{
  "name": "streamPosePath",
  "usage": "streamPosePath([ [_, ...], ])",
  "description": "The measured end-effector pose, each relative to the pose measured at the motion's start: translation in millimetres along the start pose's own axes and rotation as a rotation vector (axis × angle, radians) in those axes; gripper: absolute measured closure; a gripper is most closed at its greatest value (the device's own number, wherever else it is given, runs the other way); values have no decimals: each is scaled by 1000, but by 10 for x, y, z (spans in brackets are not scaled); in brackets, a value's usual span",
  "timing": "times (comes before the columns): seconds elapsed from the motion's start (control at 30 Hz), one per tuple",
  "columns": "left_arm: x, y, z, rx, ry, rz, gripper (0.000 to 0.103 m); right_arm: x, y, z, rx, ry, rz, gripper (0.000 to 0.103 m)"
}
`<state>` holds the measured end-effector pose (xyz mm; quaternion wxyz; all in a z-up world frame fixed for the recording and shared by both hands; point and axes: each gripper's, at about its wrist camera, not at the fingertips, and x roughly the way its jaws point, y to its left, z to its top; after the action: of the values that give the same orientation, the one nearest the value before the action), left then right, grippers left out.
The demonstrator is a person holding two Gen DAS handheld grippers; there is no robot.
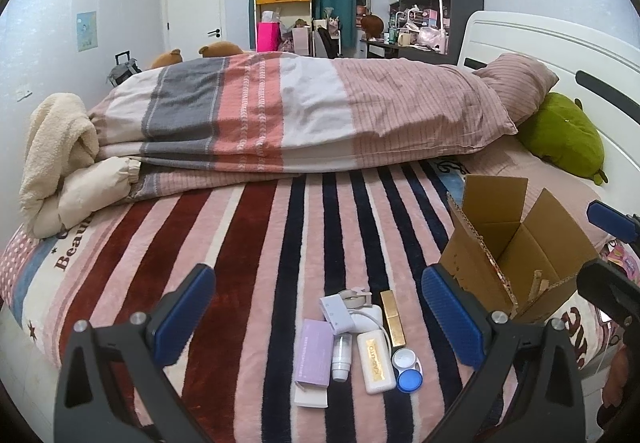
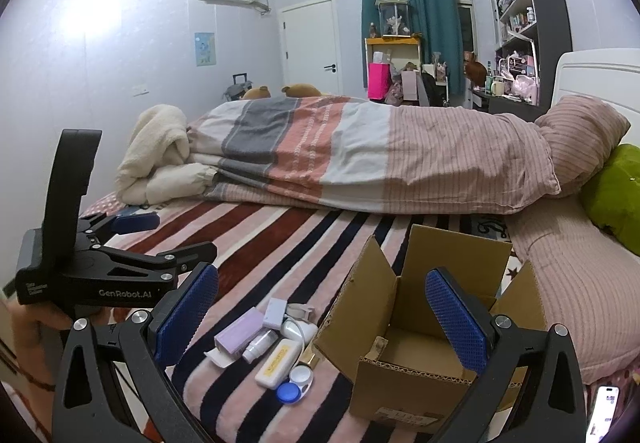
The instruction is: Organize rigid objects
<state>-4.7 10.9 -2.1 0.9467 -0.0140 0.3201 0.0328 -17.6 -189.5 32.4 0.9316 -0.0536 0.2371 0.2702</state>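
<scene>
1. Left wrist view: left gripper [image 1: 318, 317] hung above the striped blanket [image 1: 248, 243], jaws spread wide, nothing between them. A heap of small items lay right under its line of sight, toward 6 o'clock in the frame.
2. The heap, items touching or nearly so: lilac box [image 1: 314, 357], clear vial [image 1: 342, 357], white case [image 1: 376, 361], gold tube [image 1: 393, 319], white charger [image 1: 352, 313], and a contact-lens case [image 1: 408, 369] with one white and one blue cap.
3. Carton [image 1: 516, 251] stood open at 3 o'clock from the heap, flaps up, close beside it.
4. Right wrist view: right gripper [image 2: 322, 317] also wide open and empty, aimed at the carton [image 2: 424, 347]. As far as this view showed, the carton's inside was bare. The heap sat at 9 o'clock from the carton.
5. Judgement: sorting had not begun; no item was held or boxed. Step in hand was the first pick.
6. Next move called for lowering the left gripper onto one outer piece, the gold tube or lens case being nearest the carton, closing across its narrow side, then carrying it toward 3 o'clock over the flap.
</scene>
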Motion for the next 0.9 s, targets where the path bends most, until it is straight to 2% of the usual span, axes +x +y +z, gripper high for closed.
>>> streamPosePath([
  [0.9,-20,-2,18,7,-6,10,0,-3,28,-5,-1,1,-1,0],
])
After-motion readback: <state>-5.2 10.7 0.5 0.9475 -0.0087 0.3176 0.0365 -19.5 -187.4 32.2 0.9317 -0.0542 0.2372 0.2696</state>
